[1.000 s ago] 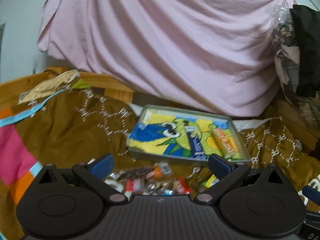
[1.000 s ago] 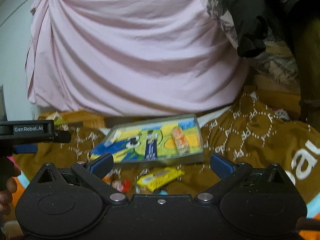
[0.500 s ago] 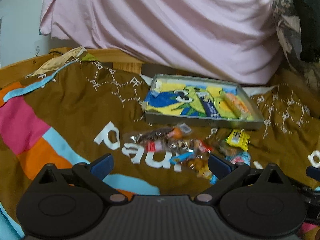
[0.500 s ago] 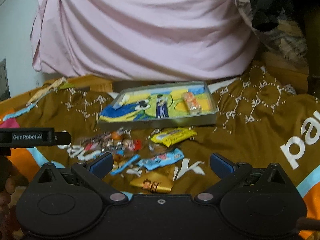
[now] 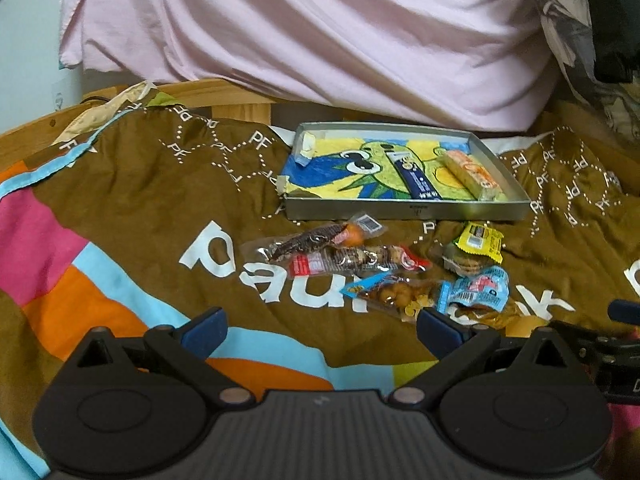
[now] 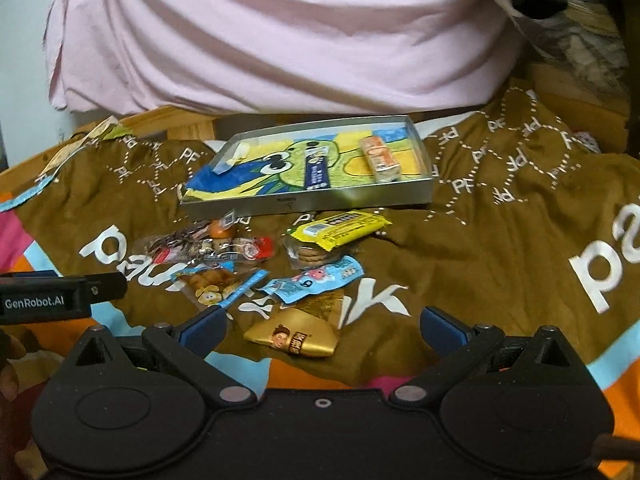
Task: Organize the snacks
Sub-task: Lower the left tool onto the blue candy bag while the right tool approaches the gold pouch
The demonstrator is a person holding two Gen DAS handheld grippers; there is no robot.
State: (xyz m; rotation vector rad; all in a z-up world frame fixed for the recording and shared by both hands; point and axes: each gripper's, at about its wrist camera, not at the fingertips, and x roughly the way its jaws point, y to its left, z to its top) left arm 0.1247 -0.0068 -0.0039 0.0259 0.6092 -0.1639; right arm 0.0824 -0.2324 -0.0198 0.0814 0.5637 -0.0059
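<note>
A shallow metal tray [image 5: 404, 211] [image 6: 308, 202] with a cartoon lining holds a dark blue stick pack [image 5: 418, 180] [image 6: 316, 170] and an orange bar [image 5: 472, 172] [image 6: 380, 158]. In front of it several loose snacks lie on the brown blanket: a yellow pack [image 5: 480, 242] [image 6: 340, 230], a light blue pack [image 5: 476, 290] [image 6: 316, 280], a gold pack [image 6: 296, 334], a red-ended cookie pack [image 5: 352, 262] [image 6: 212, 250]. My left gripper [image 5: 320, 326] and right gripper [image 6: 322, 322] are both open and empty, above the blanket short of the pile.
A pink sheet [image 5: 312, 32] hangs behind the tray. Dark clothes [image 5: 600, 40] hang at the right. A wooden frame [image 5: 224, 98] runs under the blanket's far edge. The left gripper's body [image 6: 60, 298] shows at the left of the right wrist view.
Both cameras have risen and tilted down, so the snack pile and more of the blanket have come into view. Both grippers stay open.
</note>
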